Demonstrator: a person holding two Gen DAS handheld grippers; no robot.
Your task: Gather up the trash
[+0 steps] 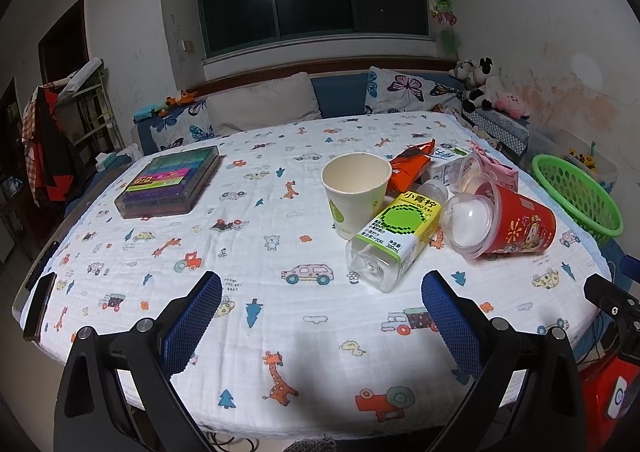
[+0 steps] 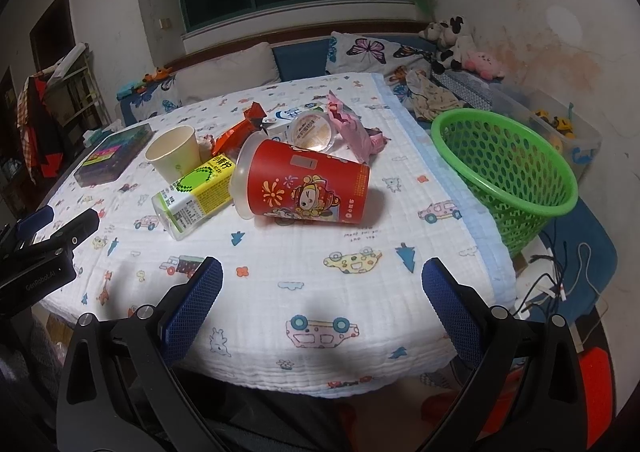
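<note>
At the bottom of the left wrist view the left gripper (image 1: pixel 322 316) is seen spread wide, nothing held between its blue pads, which hang over the near edge of the table (image 1: pixel 280 212). The right gripper (image 2: pixel 322 312) is likewise spread wide and empty at the bottom of its own view.

Beyond the left gripper, right of centre in the frame, a clear bottle with a yellow-green label (image 1: pixel 394 238) is lying on its side. Just behind it a paper cup (image 1: pixel 354 192) stands upright. To the right a red printed cup (image 1: pixel 516 226) lies tipped over, its clear domed lid facing the camera. Behind these an orange snack wrapper (image 1: pixel 412 168), a pink packet (image 2: pixel 356 128), a small round tub (image 2: pixel 314 132) and a white carton (image 2: pixel 280 118) are heaped close together. All of this trash is still on the tablecloth.

The green basket (image 2: pixel 504 168) is seen at the right of the right wrist view, beside the table's edge and tilted toward it. No trash can be made out in the part of its inside that is visible.

A case of coloured pens (image 1: pixel 170 182) lies at the upper left of the table, well apart from the heap, and is judged not to be trash.

The task is therefore judged barely begun: nothing has been gathered, and every piece remains to be picked up and dropped into the basket.
</note>
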